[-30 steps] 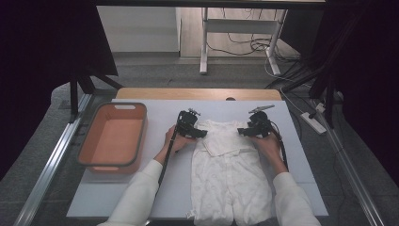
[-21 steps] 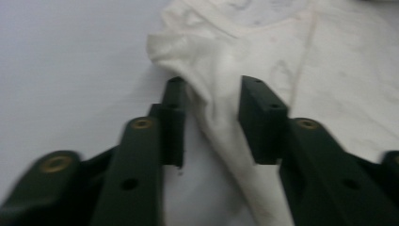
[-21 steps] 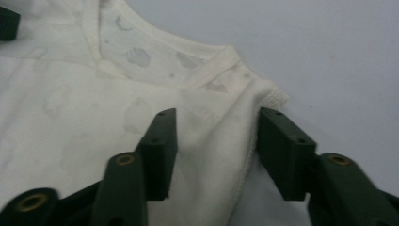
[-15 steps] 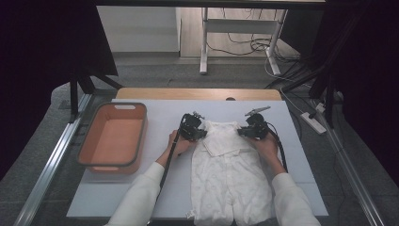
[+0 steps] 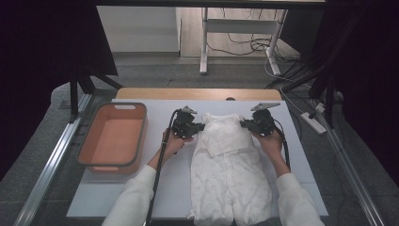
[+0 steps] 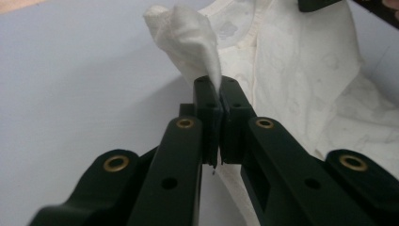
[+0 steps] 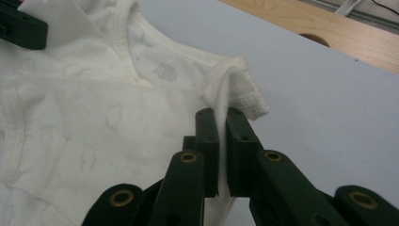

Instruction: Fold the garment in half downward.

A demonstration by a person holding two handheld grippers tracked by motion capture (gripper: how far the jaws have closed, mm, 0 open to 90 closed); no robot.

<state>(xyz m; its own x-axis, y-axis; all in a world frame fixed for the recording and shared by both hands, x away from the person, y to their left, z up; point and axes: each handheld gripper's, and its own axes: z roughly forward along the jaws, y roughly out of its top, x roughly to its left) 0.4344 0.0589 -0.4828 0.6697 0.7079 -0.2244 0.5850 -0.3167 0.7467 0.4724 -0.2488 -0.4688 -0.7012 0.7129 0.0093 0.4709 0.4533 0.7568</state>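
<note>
1. A pale grey-blue table top (image 5: 141,188) lies over a wooden board (image 5: 150,93) whose far edge shows beyond it. The floor around is grey, dark curtains hang at both sides, and cables (image 5: 244,44) trail near a metal stand (image 5: 205,42) at the back.
2. An orange tub (image 5: 113,141) sits on the table's left part, well apart from the work.
3. A white baby garment (image 5: 230,174) lies flat in the middle of the table, neck end away from the person, legs toward the near edge. It has a ribbed neckline and a faint printed pattern, perhaps little clouds; the print is too pale to be sure.
4. The left gripper (image 6: 215,92) is closed, pinching a lifted fold of the garment's left shoulder between its jaws.
5. The right gripper (image 7: 220,123) is likewise clamped tight on a thin fold at the right shoulder, just beside the ribbed cuff.
6. The garment's leg ends are cut off by the bottom edge of the high view, and the person's hands hide part of each gripper there.
</note>
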